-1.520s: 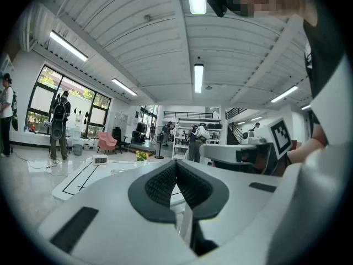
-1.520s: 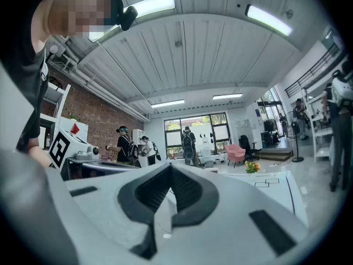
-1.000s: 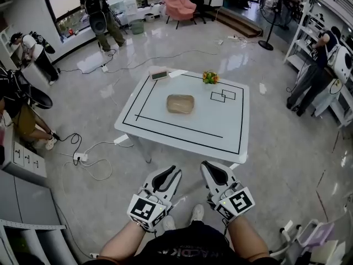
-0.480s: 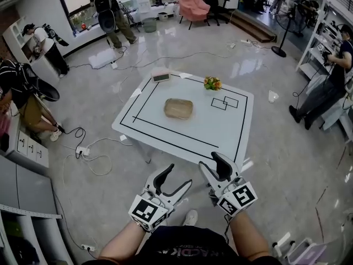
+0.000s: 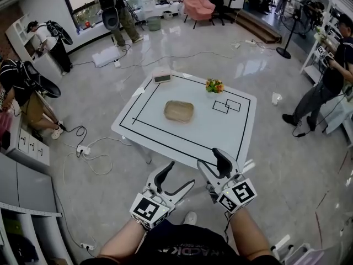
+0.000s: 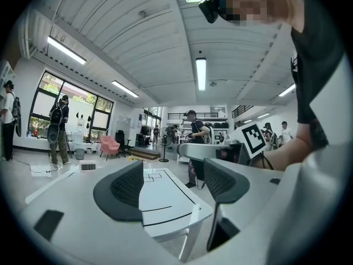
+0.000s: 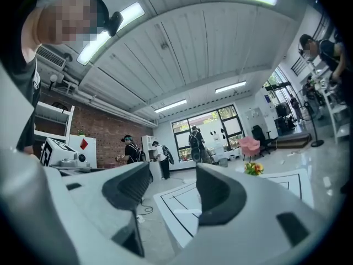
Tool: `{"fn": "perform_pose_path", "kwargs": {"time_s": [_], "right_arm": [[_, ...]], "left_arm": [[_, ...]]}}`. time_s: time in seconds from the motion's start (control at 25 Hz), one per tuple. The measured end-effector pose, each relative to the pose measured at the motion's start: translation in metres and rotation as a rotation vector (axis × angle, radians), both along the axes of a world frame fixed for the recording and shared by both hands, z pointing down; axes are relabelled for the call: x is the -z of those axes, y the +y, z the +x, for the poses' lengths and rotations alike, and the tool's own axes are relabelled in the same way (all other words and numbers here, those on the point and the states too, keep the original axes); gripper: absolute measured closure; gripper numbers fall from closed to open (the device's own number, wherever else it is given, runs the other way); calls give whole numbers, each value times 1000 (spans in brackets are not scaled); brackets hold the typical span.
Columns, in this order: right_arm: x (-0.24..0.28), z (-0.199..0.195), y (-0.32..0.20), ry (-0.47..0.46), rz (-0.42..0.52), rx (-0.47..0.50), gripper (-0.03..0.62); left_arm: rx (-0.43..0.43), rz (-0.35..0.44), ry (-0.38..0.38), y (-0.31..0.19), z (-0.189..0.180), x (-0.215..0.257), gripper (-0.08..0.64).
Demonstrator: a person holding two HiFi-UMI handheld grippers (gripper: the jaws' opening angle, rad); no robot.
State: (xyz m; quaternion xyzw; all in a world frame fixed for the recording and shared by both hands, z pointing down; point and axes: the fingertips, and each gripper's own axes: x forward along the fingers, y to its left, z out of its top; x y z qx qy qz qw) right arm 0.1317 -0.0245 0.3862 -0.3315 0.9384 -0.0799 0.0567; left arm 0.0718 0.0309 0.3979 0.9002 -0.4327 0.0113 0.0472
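In the head view, my left gripper (image 5: 179,175) and right gripper (image 5: 212,161) are held side by side over the floor, just short of the near edge of a white table (image 5: 220,131) marked with black tape lines. Both are open and hold nothing. On the table lie a woven tan tray (image 5: 178,110), a small bunch of flowers (image 5: 214,85) and a small white clock (image 5: 162,77). The left gripper view has the table's corner (image 6: 161,199) between the open jaws of my left gripper (image 6: 174,184). My right gripper (image 7: 172,191) frames the table (image 7: 185,206), with the flowers (image 7: 252,169) beyond.
Cables and a power strip (image 5: 83,149) trail over the glossy floor left of the table. Several people stand around the room, one at the right (image 5: 325,87). A pink chair (image 5: 197,6) and a standing fan (image 5: 289,35) are at the far side. Shelves (image 5: 25,203) line the left.
Both grippers were shut and have opened. They and the head view have come slightly closer to the table's near edge.
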Motion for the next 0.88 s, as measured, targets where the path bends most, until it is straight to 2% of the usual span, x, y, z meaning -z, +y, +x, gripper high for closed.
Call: {"fn": "perform_pose_path", "kwargs": {"time_s": [0.44, 0.88], "right_arm": [[-15, -37, -62, -2, -56, -138, 344], [-36, -83, -114, -24, -132, -335, 344]], "left_arm": [[-134, -15, 4, -65, -46, -5, 226], [-307, -19, 17, -115, -105, -10, 225]]}}
